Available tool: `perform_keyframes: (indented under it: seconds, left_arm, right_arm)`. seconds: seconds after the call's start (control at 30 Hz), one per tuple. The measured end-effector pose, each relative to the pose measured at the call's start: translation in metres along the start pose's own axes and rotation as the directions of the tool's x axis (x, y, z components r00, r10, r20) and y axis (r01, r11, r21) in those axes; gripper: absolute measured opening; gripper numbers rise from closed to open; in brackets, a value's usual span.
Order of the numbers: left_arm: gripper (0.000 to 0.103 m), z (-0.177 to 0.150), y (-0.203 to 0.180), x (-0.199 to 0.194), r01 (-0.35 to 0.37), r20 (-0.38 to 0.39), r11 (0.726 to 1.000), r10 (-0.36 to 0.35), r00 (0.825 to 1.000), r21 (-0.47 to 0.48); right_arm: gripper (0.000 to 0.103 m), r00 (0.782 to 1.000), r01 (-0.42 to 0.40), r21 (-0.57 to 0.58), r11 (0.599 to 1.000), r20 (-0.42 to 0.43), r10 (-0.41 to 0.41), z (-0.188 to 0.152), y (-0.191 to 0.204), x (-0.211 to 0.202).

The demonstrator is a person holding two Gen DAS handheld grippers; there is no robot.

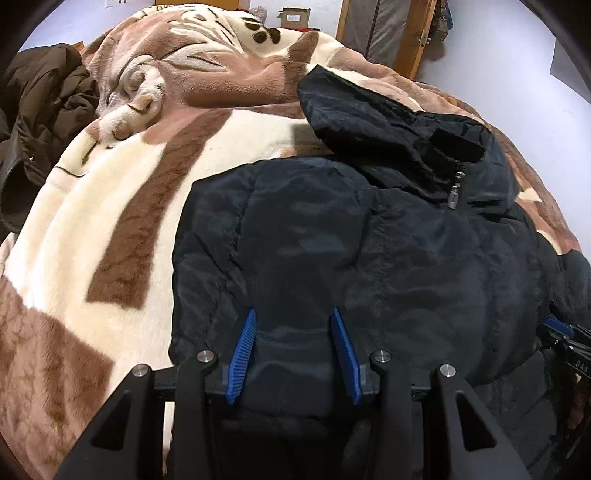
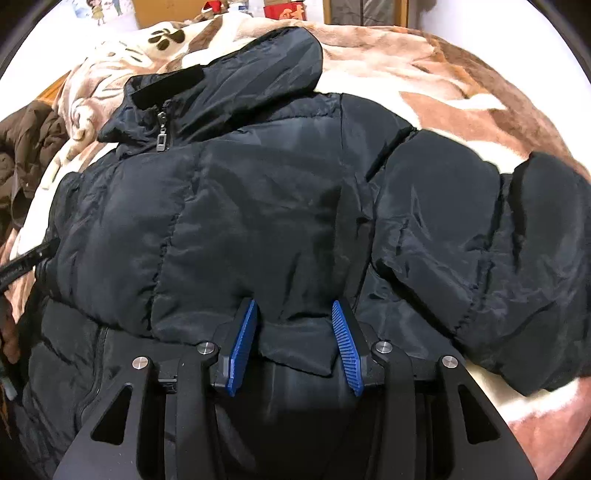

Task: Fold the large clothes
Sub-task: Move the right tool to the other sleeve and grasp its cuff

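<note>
two hand-held grippers over a big black puffy jacket (image 2: pixel 258 206) on a bed.
the jacket lies on a brown and cream blanket (image 1: pixel 110 229). the left hand-held gripper (image 1: pixel 293 321) is spread wide above it. the right hand-held gripper (image 2: pixel 295 314) is spread too, with a fold of jacket between its blue fingers (image 2: pixel 243 343).

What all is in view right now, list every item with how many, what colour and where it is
puffer jacket: one, black, spread front-up across the blanket, hood at the far end
zipper pull: one, silver, at the jacket collar
blanket: one, cream and brown with paw prints, under the jacket
brown coat: one, dark brown, heaped at the blanket's left edge
cardboard box: one, tan, far background
left gripper: one, black with blue pads, open over the jacket
right gripper: one, black with blue pads, open, jacket fabric between its fingers
</note>
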State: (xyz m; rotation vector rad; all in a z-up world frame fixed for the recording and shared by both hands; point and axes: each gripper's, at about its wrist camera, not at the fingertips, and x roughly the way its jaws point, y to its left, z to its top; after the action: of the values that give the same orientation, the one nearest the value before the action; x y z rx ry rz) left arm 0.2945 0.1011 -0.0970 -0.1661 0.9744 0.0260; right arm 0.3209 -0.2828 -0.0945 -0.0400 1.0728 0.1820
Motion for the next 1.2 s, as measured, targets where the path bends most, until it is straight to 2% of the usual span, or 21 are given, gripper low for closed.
perform_keyframes:
  seconds: [0.1,0.27,0.43,0.57,0.8,0.97,1.2]
  left_arm:
    - [0.044,-0.012,-0.009,-0.031,0.031,0.022,0.999,-0.031,0.999,0.006]
    - [0.045,-0.05,-0.033,-0.096,0.083,0.054,0.996,-0.084,0.995,0.024]
    - [0.055,-0.094,-0.059,-0.15,0.121,0.072,0.99,-0.126,0.989,0.067]
    - [0.056,-0.121,-0.075,-0.179,0.138,0.073,0.986,-0.144,0.987,0.089]
    - [0.056,-0.137,-0.09,-0.197,0.136,0.071,0.982,-0.146,0.987,0.129]
    - [0.056,-0.129,-0.089,-0.197,0.121,0.085,0.984,-0.133,0.987,0.13]
    - [0.058,-0.103,-0.084,-0.174,0.076,0.096,0.987,-0.09,0.991,0.143]
  right_arm:
    - [0.043,0.999,-0.002,0.012,1.0,0.038,0.001,-0.012,0.0,-0.031]
    - [0.043,0.993,-0.012,0.072,0.997,0.117,0.003,-0.056,-0.004,-0.098]
    - [0.044,0.99,-0.043,0.118,0.992,0.141,0.026,-0.097,-0.003,-0.147]
    - [0.044,0.988,-0.067,0.15,0.987,0.151,0.044,-0.124,-0.003,-0.174]
    - [0.044,0.986,-0.048,0.182,0.982,0.165,0.017,-0.144,-0.018,-0.194]
    - [0.054,0.983,-0.054,0.246,0.968,0.182,0.009,-0.14,-0.039,-0.194]
    - [0.056,0.984,-0.043,0.368,0.929,0.178,-0.025,-0.126,-0.088,-0.173]
